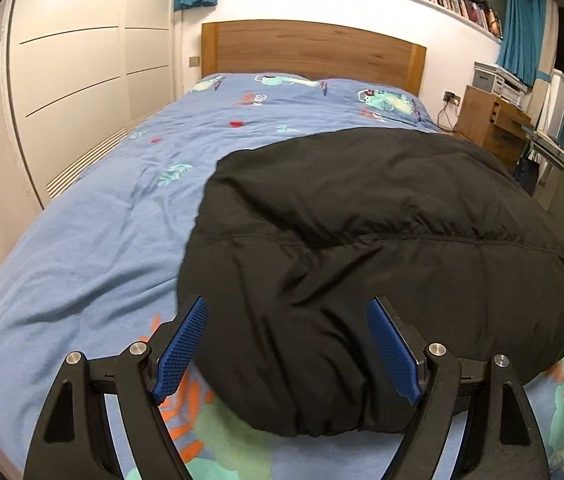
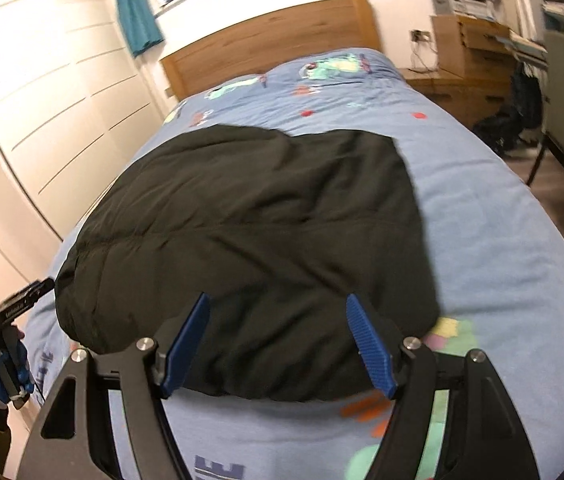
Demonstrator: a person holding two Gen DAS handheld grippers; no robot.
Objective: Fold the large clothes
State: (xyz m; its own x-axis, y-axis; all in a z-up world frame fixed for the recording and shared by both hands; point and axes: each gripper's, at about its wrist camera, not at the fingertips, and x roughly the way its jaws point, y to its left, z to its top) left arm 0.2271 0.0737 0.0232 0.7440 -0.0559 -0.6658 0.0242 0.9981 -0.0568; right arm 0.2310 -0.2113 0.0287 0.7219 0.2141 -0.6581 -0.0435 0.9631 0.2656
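The left gripper (image 1: pixel 288 350) has its fingers spread apart, holding nothing, at the near hem of one black padded jacket (image 1: pixel 382 248) lying folded on the bed (image 1: pixel 93 240). The right gripper (image 2: pixel 277 346) is likewise released, empty, over the same hem.

Black jacket (image 1: pixel 362 248); blue cartoon-print duvet (image 1: pixel 93 240).

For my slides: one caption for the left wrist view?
Open left tongs poised over a puffy black quilted jacket on a blue cartoon-print duvet.

Both views near, facing headboard (image 1: pixel 310 50).
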